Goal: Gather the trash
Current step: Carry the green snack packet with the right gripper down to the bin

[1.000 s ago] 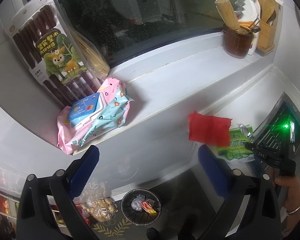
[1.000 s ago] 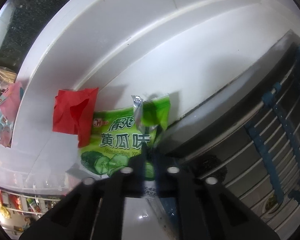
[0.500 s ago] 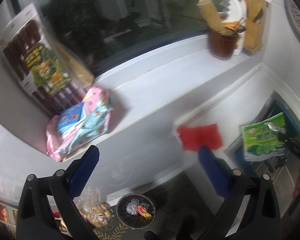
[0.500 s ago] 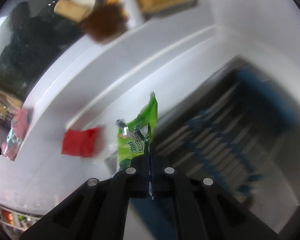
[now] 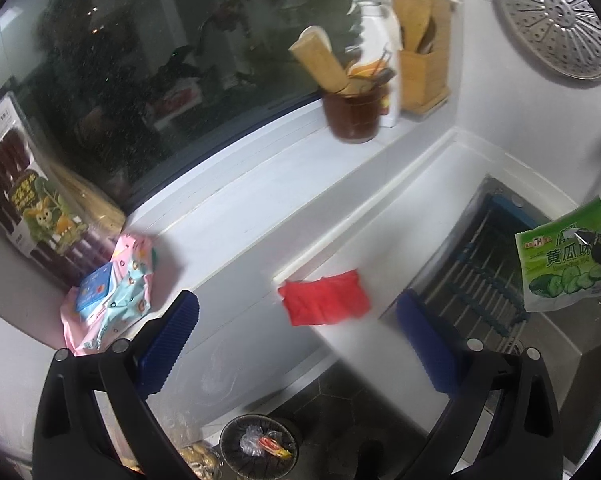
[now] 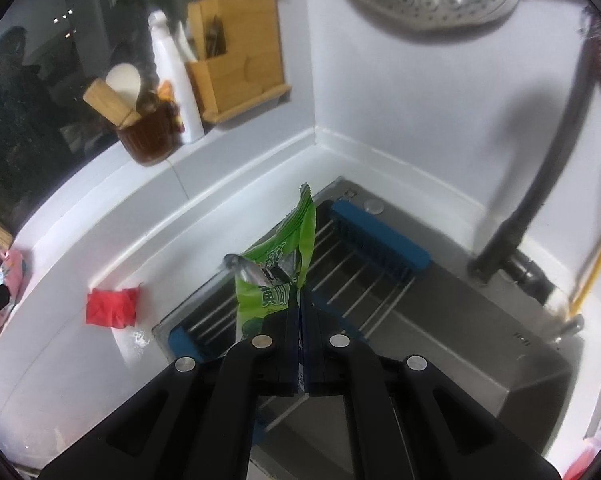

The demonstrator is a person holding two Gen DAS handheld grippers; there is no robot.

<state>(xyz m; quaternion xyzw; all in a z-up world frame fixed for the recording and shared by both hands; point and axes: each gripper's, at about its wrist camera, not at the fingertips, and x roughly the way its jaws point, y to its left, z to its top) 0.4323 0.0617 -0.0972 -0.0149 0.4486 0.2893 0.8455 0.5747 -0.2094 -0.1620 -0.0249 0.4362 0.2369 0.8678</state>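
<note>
My right gripper [image 6: 300, 320] is shut on the lower edge of a green cucumber-flavour snack bag [image 6: 276, 276] and holds it in the air over the sink's corner. The left wrist view shows that bag [image 5: 560, 268] hanging at the far right. A crumpled red wrapper [image 5: 324, 298] lies on the white counter [image 5: 240, 280] beside the sink; it is also in the right wrist view [image 6: 110, 306]. My left gripper [image 5: 300, 332] is open above the counter with nothing between its blue pads [image 5: 172, 340]. A small black bin [image 5: 228, 436] with wrappers in it stands on the floor below.
The steel sink [image 6: 460, 360] holds a blue-ended wire rack [image 6: 360, 264], with a dark faucet [image 6: 540, 184] behind. On the window sill stand a brown utensil pot [image 5: 352, 116], a white spray bottle [image 5: 376, 40] and a wooden holder [image 5: 420, 68]. A pink wipes pack [image 5: 108, 292] lies at the left.
My right gripper has lifted the green bag off the counter and carried it up over the sink. The left gripper has swung to the right, toward the red wrapper, still open.
</note>
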